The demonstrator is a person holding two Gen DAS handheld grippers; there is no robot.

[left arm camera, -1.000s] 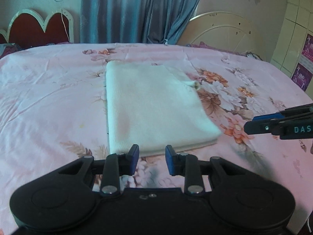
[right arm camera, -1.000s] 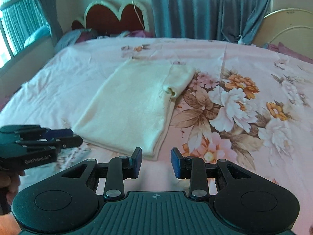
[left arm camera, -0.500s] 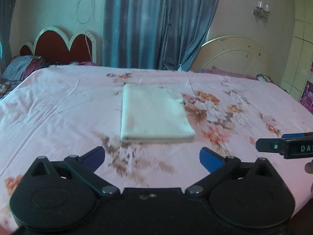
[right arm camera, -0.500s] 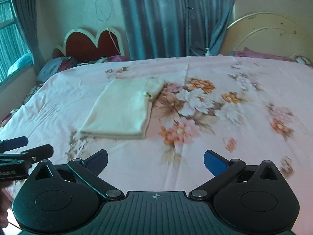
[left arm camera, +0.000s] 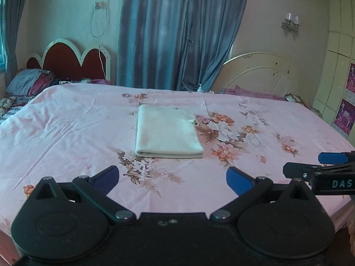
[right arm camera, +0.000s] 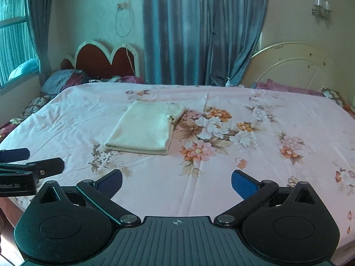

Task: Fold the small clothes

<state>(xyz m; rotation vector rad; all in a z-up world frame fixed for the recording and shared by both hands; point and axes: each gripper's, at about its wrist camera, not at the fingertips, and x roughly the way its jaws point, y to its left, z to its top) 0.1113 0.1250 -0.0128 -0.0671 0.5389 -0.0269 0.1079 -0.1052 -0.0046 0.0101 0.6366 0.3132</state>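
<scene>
you've pulled both grippers back from the folded cloth.
left gripper and right gripper have just spread wide, empty; cloth now lies farther off at 12 o'clock on the bedsheet.

Both wrist views look forward and slightly down across the bed, from near its front edge, toward the curtain. They share the folded cloth, with each claw at the other view's edge.

A pink floral bedsheet lies before blue curtains and a red scalloped headboard.
</scene>
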